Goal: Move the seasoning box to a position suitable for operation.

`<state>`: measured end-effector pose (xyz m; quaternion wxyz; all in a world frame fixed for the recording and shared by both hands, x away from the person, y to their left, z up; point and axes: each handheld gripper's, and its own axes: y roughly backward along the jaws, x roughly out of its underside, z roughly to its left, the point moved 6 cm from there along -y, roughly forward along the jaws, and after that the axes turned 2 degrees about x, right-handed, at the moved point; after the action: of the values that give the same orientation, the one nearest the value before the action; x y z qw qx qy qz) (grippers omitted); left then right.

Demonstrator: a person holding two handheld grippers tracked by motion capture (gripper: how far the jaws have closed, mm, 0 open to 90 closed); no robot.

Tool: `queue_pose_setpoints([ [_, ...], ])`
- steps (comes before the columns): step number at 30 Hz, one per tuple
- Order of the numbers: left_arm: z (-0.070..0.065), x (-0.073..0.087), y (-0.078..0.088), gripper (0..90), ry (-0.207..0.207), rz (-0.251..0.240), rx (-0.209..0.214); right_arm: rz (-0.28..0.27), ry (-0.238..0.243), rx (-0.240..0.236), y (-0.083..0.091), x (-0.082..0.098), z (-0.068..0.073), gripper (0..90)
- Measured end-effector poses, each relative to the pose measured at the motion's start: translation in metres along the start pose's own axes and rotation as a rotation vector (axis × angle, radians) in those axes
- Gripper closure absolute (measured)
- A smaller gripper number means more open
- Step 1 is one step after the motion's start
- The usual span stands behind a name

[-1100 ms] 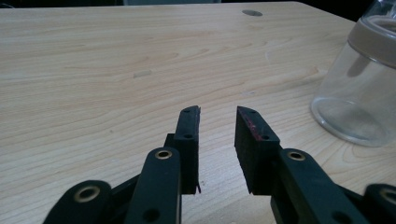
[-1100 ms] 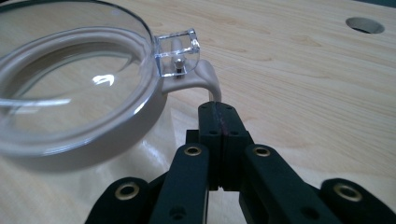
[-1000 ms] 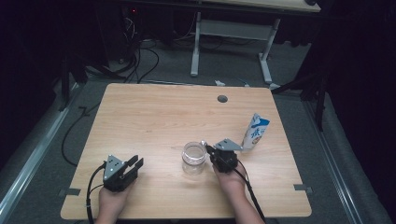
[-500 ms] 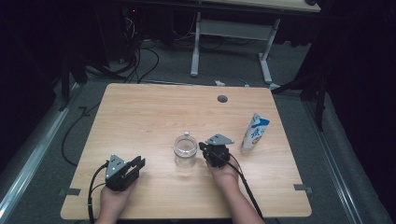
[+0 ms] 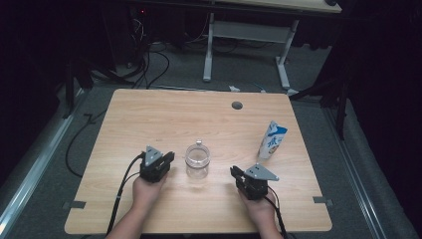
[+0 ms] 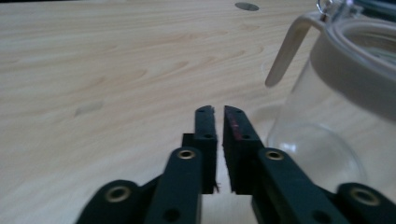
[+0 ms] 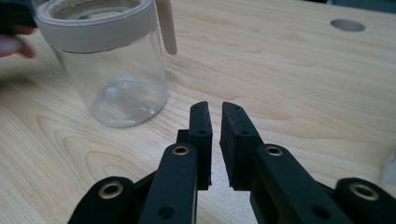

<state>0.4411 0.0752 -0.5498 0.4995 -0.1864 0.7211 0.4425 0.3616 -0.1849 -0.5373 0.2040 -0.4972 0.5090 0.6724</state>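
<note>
An empty clear glass jar [image 5: 197, 160] with a pale plastic collar and a hanging tab stands upright near the table's front middle. My left gripper [image 5: 168, 157] lies just left of it, apart from the glass. Its jaws have just been closing and stand shut with nothing between them. In the left gripper view the jar [image 6: 336, 93] rises close on the right of my left gripper [image 6: 219, 109]. My right gripper [image 5: 234, 171] rests to the jar's right, clear of it. In the right gripper view the right gripper [image 7: 215, 105] has just been opening, a narrow empty gap showing, with the jar [image 7: 112, 65] at upper left.
A blue and white milk carton [image 5: 272, 140] stands upright at the right, behind my right gripper. A round cable hole [image 5: 237, 105] sits near the wooden table's [image 5: 149, 114] far edge. Cables and a white desk frame [image 5: 209, 50] lie on the floor beyond.
The right gripper, which was at the jar and slid it a little left, has drawn back to the right and toward the person. The left gripper has moved right, up beside the jar.
</note>
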Motion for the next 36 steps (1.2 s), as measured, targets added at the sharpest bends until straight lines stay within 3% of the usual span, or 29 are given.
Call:
queue_pose_setpoints([
  [1, -0.005, -0.008, -0.011, 89.9, 0.013, -0.017, 0.021, -0.010, -0.013, -0.010, 0.002, -0.001, -0.001, 82.8],
  [4, -0.011, -0.012, -0.015, 90.0, 0.029, -0.047, 0.043, -0.001, -0.009, -0.006, 0.002, 0.001, -0.003, 82.6],
  [8, -0.023, -0.011, -0.013, 90.0, 0.013, -0.064, 0.069, 0.007, -0.010, -0.004, 0.001, 0.004, -0.007, 82.5],
  [9, -0.029, -0.010, -0.009, 90.0, -0.009, -0.069, 0.066, 0.011, -0.017, -0.002, 0.001, 0.005, -0.008, 82.2],
  [16, -0.044, -0.001, 0.013, 90.0, -0.011, -0.072, 0.072, 0.020, -0.005, 0.006, 0.001, 0.006, -0.010, 81.0],
  [17, -0.051, 0.002, 0.022, 90.0, -0.020, -0.076, 0.080, 0.017, -0.010, 0.007, 0.001, 0.006, -0.011, 80.6],
  [22, -0.068, 0.007, 0.032, 90.0, -0.044, -0.064, 0.093, 0.025, -0.014, 0.003, 0.000, 0.007, -0.011, 80.6],
  [24, -0.077, 0.009, 0.034, 89.9, -0.051, -0.063, 0.112, 0.027, -0.010, -0.001, 0.000, 0.008, -0.010, 80.3],
  [25, -0.089, 0.011, 0.034, 89.8, -0.062, -0.061, 0.151, 0.028, -0.002, 0.003, 0.001, 0.008, -0.009, 80.0],
  [29, -0.106, 0.014, 0.030, 87.6, -0.082, -0.046, 0.199, 0.028, -0.001, 0.002, 0.001, 0.009, -0.010, 79.9],
  [34, -0.105, 0.017, 0.033, 80.8, -0.063, -0.042, 0.203, 0.034, -0.002, 0.005, 0.002, 0.011, -0.012, 78.9],
  [36, -0.098, 0.017, 0.036, 78.7, -0.056, -0.039, 0.185, 0.042, -0.013, -0.003, 0.002, 0.012, -0.013, 78.8],
])
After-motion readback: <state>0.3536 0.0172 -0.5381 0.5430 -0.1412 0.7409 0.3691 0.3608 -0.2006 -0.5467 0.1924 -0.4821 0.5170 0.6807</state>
